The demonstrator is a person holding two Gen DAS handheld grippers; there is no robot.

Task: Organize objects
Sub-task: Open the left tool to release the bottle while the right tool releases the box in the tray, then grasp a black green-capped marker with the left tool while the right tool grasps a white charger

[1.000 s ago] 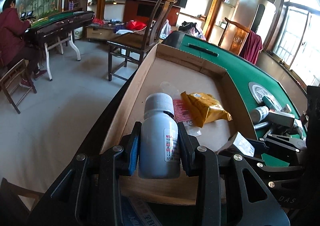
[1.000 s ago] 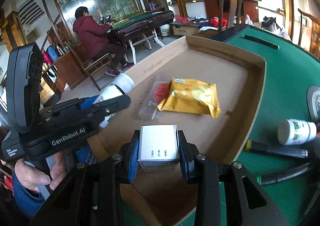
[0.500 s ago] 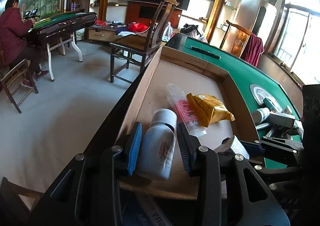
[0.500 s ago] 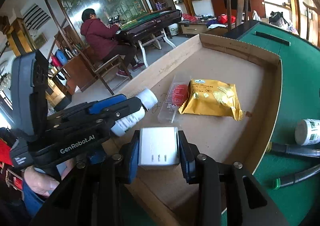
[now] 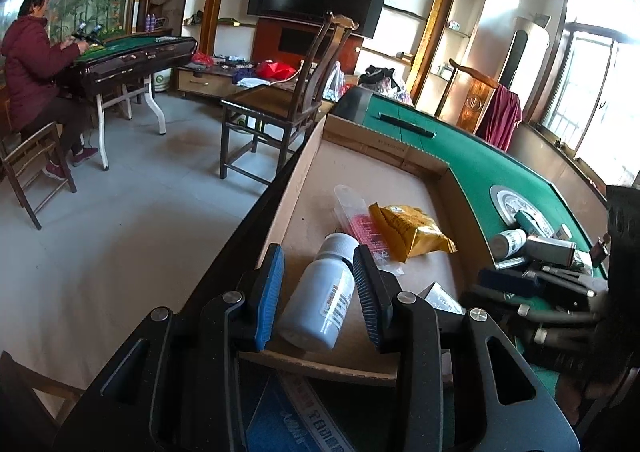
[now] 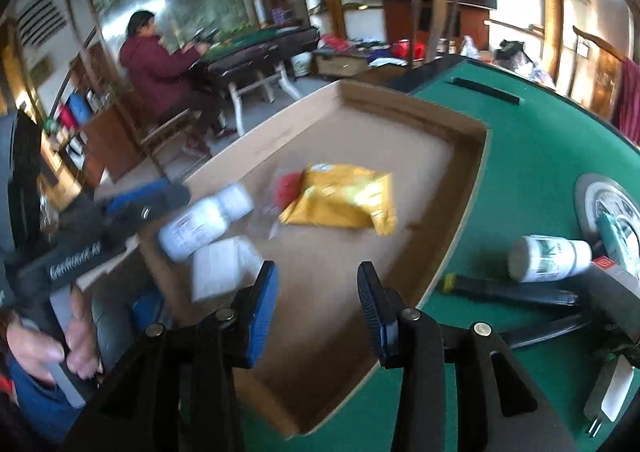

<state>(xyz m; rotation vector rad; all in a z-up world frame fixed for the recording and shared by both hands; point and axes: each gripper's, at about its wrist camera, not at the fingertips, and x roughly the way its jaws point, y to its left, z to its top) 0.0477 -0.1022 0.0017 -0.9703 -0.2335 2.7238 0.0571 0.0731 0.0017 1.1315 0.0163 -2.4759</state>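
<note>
The left gripper (image 5: 318, 292) had its jaws apart, with the white bottle (image 5: 320, 302) lying on its side between them, loose on the floor of the cardboard tray (image 5: 380, 150) near its near-left corner. The right gripper (image 6: 316, 310) also stood with jaws apart and nothing between them. The white box (image 6: 220, 270) lay in the tray just beside the bottle. Farther in lay the yellow packet (image 6: 344, 200). Another white bottle (image 6: 550, 258) lay on the green surface (image 6: 532, 156), outside the tray's right edge.
</note>
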